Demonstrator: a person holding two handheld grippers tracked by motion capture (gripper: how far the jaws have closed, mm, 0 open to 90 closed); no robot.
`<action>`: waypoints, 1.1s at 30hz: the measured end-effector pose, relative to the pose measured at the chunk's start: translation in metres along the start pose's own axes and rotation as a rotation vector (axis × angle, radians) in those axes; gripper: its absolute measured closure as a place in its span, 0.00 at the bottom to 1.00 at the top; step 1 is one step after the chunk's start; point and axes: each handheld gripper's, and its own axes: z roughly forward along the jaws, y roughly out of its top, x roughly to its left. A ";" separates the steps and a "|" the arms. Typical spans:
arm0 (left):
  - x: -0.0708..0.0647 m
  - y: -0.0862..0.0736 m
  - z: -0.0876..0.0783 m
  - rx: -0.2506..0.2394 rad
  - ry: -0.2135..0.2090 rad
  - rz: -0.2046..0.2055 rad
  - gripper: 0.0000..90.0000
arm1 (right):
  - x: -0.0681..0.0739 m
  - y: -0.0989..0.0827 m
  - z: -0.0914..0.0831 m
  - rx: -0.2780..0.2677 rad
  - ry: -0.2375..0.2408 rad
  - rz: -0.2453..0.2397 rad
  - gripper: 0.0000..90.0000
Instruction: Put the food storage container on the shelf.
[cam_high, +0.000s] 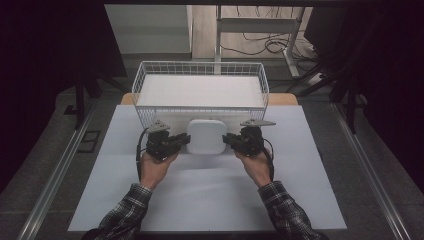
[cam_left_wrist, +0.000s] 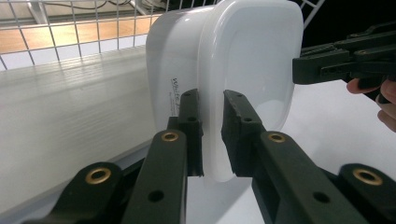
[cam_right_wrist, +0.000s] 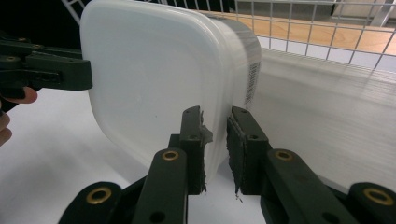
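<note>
Container (cam_high: 206, 136) rim pinched by left gripper (cam_high: 181, 141) & right gripper (cam_high: 230, 139) jaws; contents not visible.

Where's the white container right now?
In the high view the white container sits mid-table, held between the left gripper and right gripper, each clamped on its rim, just in front of the wire basket.

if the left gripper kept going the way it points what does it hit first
The left gripper is already clamped on the white lidded container's rim; going straight on, it would likely meet the right gripper on the opposite rim.
</note>
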 end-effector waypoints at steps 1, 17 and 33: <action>0.003 0.000 0.004 0.005 0.003 -0.009 0.87 | -0.003 0.000 0.003 0.003 -0.001 0.004 0.84; 0.026 -0.015 0.026 0.024 -0.014 -0.102 0.87 | -0.015 -0.002 0.031 0.050 -0.019 0.019 0.84; 0.032 -0.012 0.031 0.045 0.023 -0.069 0.82 | -0.015 0.006 0.037 0.059 -0.012 0.011 0.81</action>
